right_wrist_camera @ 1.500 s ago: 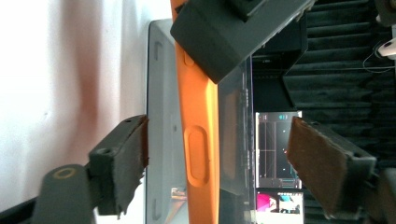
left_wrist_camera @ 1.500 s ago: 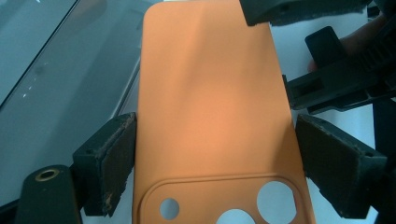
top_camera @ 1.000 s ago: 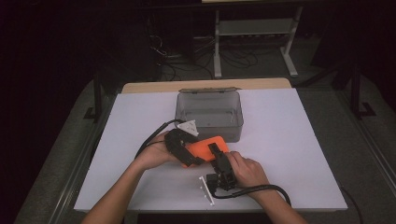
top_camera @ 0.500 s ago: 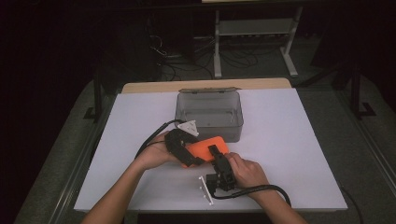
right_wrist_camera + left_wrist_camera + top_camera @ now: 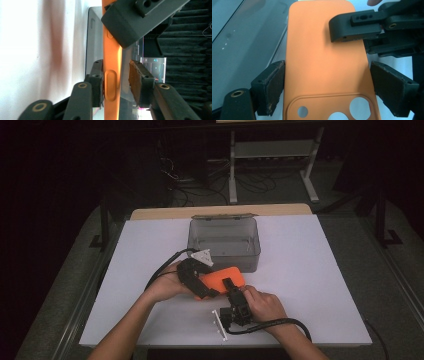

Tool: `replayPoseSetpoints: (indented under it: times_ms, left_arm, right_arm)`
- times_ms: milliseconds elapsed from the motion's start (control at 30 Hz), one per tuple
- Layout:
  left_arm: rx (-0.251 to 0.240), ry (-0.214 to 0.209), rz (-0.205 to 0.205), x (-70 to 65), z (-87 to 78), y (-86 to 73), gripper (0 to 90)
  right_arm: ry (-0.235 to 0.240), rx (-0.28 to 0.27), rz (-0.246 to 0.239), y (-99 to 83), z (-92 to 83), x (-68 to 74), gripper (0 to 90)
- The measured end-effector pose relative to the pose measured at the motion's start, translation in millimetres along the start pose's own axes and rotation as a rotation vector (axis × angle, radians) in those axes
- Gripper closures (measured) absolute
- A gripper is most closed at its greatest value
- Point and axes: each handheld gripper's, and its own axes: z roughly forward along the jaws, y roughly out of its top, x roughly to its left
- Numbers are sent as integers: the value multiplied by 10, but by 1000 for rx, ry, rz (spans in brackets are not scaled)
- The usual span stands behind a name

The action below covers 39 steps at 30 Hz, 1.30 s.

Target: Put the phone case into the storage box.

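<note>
An orange phone case [image 5: 222, 277] with camera cut-outs is held just above the white table [image 5: 300, 285], in front of the grey box. My left gripper [image 5: 210, 282] is shut on it across its width, and both pads [image 5: 274, 85] touch its long edges [image 5: 322, 57]. My right gripper [image 5: 231, 284] comes in from the near side with the case's side edge [image 5: 111, 75] between its jaws. Those jaws have just been closing. One pad [image 5: 98, 80] lies against the case. The other pad [image 5: 136, 77] stands a small gap off it.
A clear grey plastic box [image 5: 223, 240] stands open-topped just behind the case. A small white piece [image 5: 218, 324] sits next to the right hand near the table's front edge. A metal stand [image 5: 272, 150] and cables are on the floor beyond the table.
Both hands and the orange case keep their places; from above no shift is visible.
</note>
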Motion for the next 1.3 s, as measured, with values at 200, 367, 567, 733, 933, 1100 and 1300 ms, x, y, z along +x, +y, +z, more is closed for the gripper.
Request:
replayPoseSetpoints:
  times_ms: [200, 367, 567, 733, 933, 1100, 1300]
  left_arm:
    - [-3, 2, -3, 5, -17, -4, 153]
    - [-8, -2, -4, 2, -30, 0, 153]
    - [-15, -14, -18, 5, -46, 1, 153]
    - [-16, -24, -27, 12, -50, 0, 152]
    - [-32, -39, -43, 20, -55, -1, 152]
    - [-36, -45, -45, 23, -57, -5, 151]
    - [-65, -61, -52, 18, -90, -18, 157]
  right_arm:
    - [4, 6, -14, 2, -2, 2, 701]
    - [-2, 3, -18, 8, -12, 2, 735]
    - [-14, 5, -18, 12, -24, -1, 762]
    - [-19, 3, -14, 12, -32, -11, 787]
    - [-23, -3, -5, 1, -42, -29, 806]
    - [-24, -6, -8, -2, -48, -34, 807]
    - [-30, -14, -2, -4, -59, -49, 816]
